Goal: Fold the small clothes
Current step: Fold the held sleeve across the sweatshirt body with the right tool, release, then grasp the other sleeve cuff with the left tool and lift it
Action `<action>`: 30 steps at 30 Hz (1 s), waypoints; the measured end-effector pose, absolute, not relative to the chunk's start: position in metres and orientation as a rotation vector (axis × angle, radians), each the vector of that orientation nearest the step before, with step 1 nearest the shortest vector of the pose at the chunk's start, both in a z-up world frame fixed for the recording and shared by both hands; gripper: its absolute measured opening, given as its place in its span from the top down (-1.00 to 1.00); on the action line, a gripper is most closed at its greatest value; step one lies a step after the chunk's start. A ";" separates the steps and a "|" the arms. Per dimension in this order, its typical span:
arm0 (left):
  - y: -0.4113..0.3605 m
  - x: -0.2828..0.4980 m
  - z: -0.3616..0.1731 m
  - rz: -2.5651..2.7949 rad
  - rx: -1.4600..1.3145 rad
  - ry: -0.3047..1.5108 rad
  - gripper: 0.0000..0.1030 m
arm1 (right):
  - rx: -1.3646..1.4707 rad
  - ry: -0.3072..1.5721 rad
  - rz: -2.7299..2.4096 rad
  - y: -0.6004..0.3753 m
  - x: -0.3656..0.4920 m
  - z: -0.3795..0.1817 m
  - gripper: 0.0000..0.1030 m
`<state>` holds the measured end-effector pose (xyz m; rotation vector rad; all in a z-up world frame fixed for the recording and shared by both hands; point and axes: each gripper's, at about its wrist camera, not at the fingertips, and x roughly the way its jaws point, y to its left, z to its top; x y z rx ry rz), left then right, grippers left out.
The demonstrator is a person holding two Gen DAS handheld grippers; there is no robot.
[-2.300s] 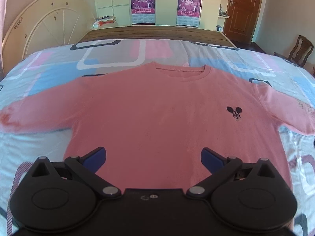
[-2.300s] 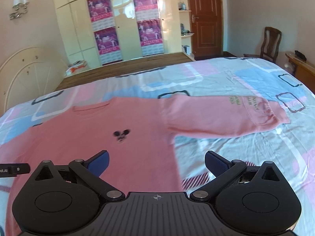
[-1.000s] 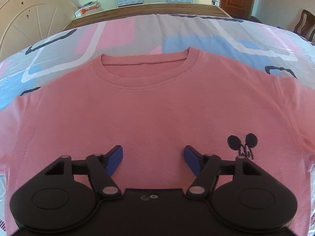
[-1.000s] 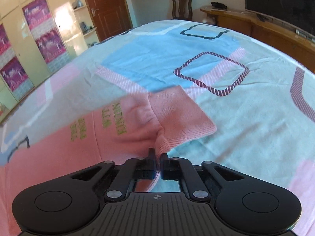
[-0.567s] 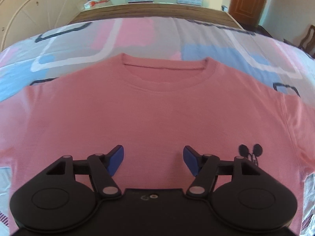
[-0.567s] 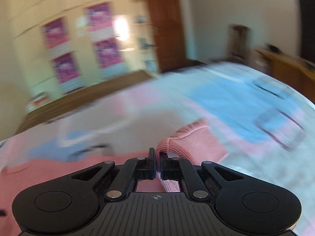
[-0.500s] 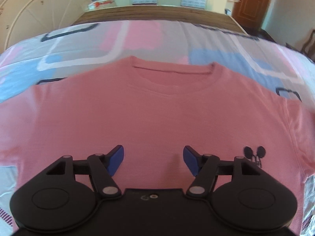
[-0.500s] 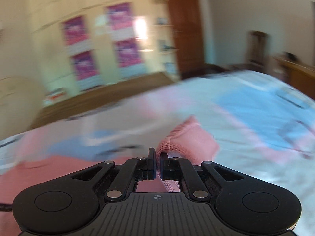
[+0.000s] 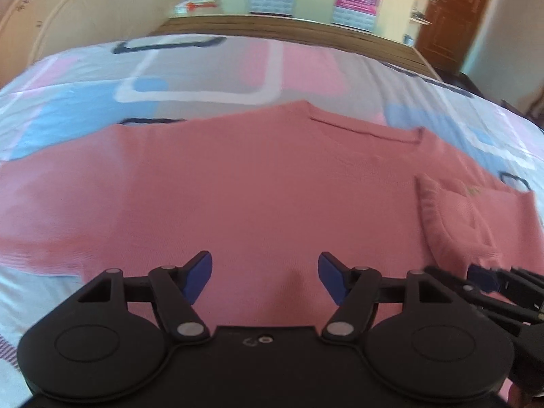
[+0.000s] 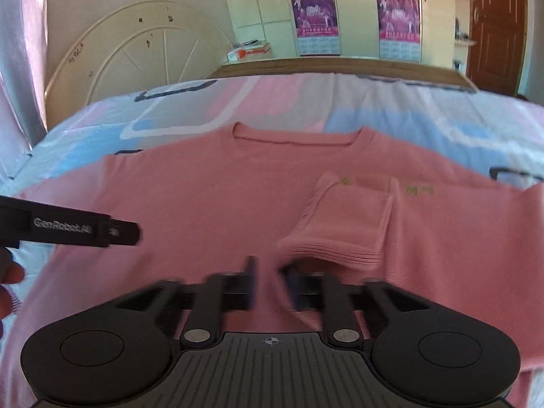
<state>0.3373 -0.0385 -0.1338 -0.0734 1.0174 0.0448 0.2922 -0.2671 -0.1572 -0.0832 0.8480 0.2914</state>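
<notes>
Bedspread [image 9: 204, 78] carries one pink sweater [image 9: 238, 187]. Right view alone shows cuff [image 10: 343, 224] at 1 o'clock off right gripper [image 10: 270, 280], jaws just opening, narrow. Left gripper [image 9: 265, 277] wide, empty.

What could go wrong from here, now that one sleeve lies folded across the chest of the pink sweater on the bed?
The right claw has just been opening, and the ribbed cuff lies right at its tips, so pulling back could drag the folded sleeve off the sweater. The sleeve also lies slanted, which may leave an uneven fold. The open left claw hangs close beside the right one; the two could bump.
</notes>
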 end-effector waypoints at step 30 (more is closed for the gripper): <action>-0.126 0.352 -0.151 -0.223 -0.150 0.719 0.81 | -0.031 0.792 -0.183 -0.422 0.226 -0.135 0.02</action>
